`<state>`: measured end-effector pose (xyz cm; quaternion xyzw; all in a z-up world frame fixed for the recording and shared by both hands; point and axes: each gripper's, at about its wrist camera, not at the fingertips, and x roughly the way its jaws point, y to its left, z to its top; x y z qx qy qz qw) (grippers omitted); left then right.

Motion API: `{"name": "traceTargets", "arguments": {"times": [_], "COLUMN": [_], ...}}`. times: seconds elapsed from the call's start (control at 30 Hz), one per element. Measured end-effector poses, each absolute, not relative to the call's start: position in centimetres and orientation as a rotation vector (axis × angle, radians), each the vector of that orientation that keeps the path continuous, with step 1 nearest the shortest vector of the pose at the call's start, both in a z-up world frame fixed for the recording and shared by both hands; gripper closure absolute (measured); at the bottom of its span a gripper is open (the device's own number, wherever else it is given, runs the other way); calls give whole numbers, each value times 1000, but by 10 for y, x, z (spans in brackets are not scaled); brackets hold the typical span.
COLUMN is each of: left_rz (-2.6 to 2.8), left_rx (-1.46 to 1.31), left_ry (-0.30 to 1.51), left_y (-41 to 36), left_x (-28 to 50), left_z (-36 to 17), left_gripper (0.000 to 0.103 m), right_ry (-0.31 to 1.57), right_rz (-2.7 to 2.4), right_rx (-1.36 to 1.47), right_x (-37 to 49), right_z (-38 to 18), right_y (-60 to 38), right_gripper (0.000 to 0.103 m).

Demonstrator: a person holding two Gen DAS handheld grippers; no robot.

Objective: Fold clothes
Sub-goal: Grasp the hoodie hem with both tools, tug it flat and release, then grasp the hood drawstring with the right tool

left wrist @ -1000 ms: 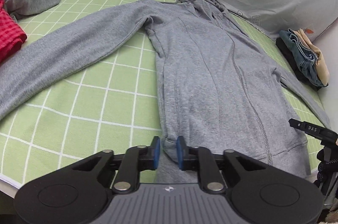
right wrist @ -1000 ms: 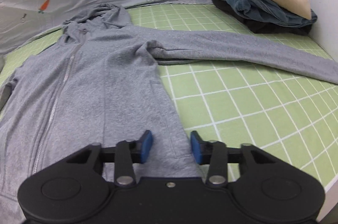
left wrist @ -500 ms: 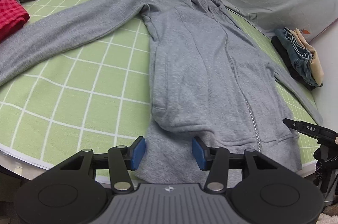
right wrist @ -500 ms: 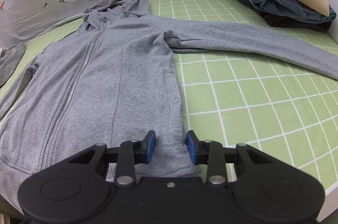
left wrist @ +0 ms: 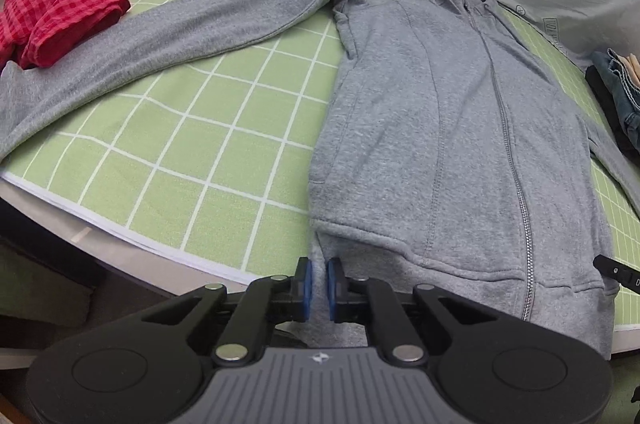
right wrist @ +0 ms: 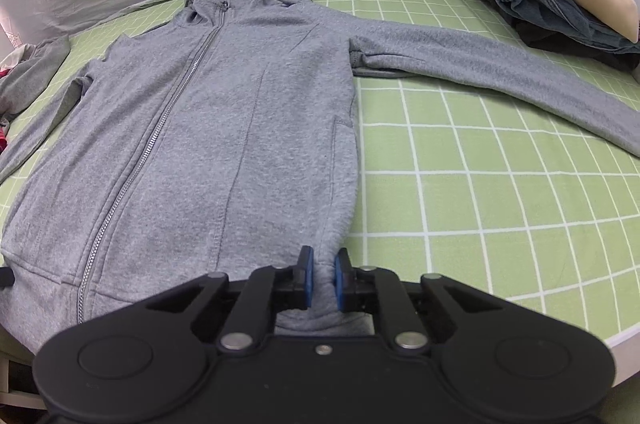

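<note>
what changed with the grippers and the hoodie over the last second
Both grippers closed on the hoodie's bottom hem: the left gripper, open half a second ago, now pinches the hem's left corner, and the right gripper has narrowed onto the right corner. Both views have pulled back toward the bed edge, and the hem now hangs over it. The sleeves are still spread out, and the side piles are unmoved.

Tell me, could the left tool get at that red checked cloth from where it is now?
Probably not yet: the left tool is shut on the grey hoodie hem, and the red checked cloth lies beyond the sleeve.
</note>
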<state>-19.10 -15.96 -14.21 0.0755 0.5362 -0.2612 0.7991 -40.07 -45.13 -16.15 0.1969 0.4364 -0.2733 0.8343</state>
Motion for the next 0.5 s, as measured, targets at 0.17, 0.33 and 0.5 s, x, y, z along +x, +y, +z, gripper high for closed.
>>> {"name": "traceTargets", "arguments": {"times": [0.17, 0.33, 0.5], "left_rz": [-532, -538, -550], "left_rx": [190, 184, 216], "left_ry": [1124, 1018, 971], "left_y": [-172, -193, -231], "left_x": [-180, -159, -131], "left_z": [-117, -86, -78], "left_gripper": [76, 34, 27], "right_ry": [880, 770, 703], "right_rz": [-616, -638, -627], "right_rx": [404, 340, 199], "right_x": [-390, -357, -314], "right_z": [-136, -120, -112], "right_y": [-465, -483, -498], "right_gripper": [48, 47, 49]}}
